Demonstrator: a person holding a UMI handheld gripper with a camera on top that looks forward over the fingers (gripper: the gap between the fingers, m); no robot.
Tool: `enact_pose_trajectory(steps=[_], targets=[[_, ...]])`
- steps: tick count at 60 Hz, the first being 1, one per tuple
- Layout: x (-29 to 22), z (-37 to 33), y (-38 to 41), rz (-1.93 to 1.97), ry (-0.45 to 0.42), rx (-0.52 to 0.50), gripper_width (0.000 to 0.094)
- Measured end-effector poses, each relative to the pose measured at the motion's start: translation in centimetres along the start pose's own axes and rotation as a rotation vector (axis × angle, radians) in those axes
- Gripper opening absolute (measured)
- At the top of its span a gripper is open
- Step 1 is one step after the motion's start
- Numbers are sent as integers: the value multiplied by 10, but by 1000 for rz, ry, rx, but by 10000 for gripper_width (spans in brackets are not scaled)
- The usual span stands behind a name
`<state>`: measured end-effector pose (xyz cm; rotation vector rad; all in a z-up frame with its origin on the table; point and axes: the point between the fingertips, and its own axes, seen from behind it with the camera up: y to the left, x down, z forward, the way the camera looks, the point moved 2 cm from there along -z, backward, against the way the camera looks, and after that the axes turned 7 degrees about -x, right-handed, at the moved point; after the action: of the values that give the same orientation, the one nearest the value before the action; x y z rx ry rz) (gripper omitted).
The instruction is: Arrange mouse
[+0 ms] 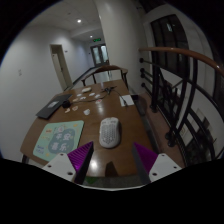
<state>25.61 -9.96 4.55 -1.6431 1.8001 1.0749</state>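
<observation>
Mouse (pixel 109 131) lies just ahead of the spread, empty gripper (pixel 113 157) on the wooden table (pixel 90 105), and an off-centre approach could push it sideways.

No text, label, brand or number is legible ahead of my claw (pixel 112 160). One sign (pixel 97 38) — green, mounted high above the far doorway, well beyond my fingers — is visible, but I cannot read its wording.
</observation>
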Motion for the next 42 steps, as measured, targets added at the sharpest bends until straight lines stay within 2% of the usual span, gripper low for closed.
enact_pose_trajectory(steps=[10, 12, 16, 17, 20, 22, 32, 39, 42], targets=[[-8, 32, -7, -30, 8, 50, 775], [-19, 82, 0, -31, 11, 61, 777], [-20, 99, -1, -32, 18, 76, 771], [-18, 103, -2, -31, 26, 79, 756], [-23, 112, -9, -59, 19, 116, 534], [-25, 114, -9, -56, 7, 123, 490], [-25, 114, -10, -64, -33, 126, 355], [-25, 101, -6, 11, -9, 135, 343], [-46, 86, 7, 10, -62, 152, 344]])
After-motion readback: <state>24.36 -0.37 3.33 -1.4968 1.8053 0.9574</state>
